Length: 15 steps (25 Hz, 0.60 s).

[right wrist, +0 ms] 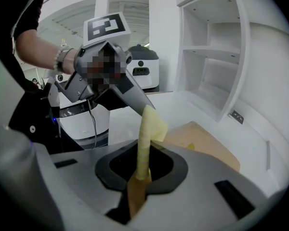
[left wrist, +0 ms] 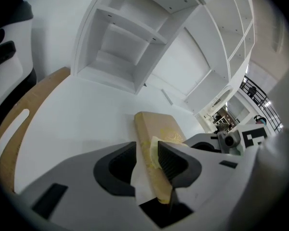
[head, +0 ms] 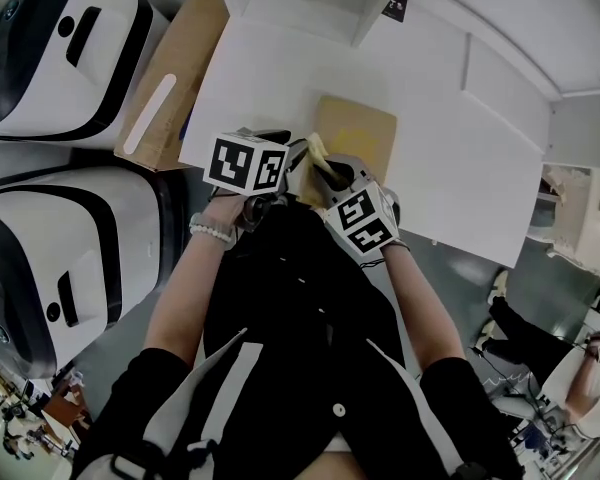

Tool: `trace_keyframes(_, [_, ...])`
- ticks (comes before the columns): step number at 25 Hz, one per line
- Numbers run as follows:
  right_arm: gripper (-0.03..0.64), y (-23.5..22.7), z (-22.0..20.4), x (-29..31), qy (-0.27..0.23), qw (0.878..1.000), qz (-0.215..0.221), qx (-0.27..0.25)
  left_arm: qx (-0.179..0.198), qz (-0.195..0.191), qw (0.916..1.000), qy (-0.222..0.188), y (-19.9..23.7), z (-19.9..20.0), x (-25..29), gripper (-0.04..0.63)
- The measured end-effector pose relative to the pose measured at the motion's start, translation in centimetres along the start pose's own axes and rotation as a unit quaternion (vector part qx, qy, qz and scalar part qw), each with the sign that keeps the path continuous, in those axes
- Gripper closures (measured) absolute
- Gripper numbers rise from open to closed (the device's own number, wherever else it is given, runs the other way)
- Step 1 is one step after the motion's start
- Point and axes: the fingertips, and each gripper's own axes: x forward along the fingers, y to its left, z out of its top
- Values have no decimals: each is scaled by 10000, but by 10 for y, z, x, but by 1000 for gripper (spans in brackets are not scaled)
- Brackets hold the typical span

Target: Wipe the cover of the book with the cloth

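No legible text or labels anywhere.
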Motion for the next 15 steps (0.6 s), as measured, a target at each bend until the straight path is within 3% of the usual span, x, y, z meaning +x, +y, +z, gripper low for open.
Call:
trace_keyframes(8, [581, 42, -9, -13, 120, 9982, 451, -383, -64, 75, 9999, 106, 5, -7, 8, 457])
trace_keyframes(15, [581, 77, -25, -29, 290, 9930, 1069, -421, 166, -10, 9992, 353, -5, -14, 21, 457])
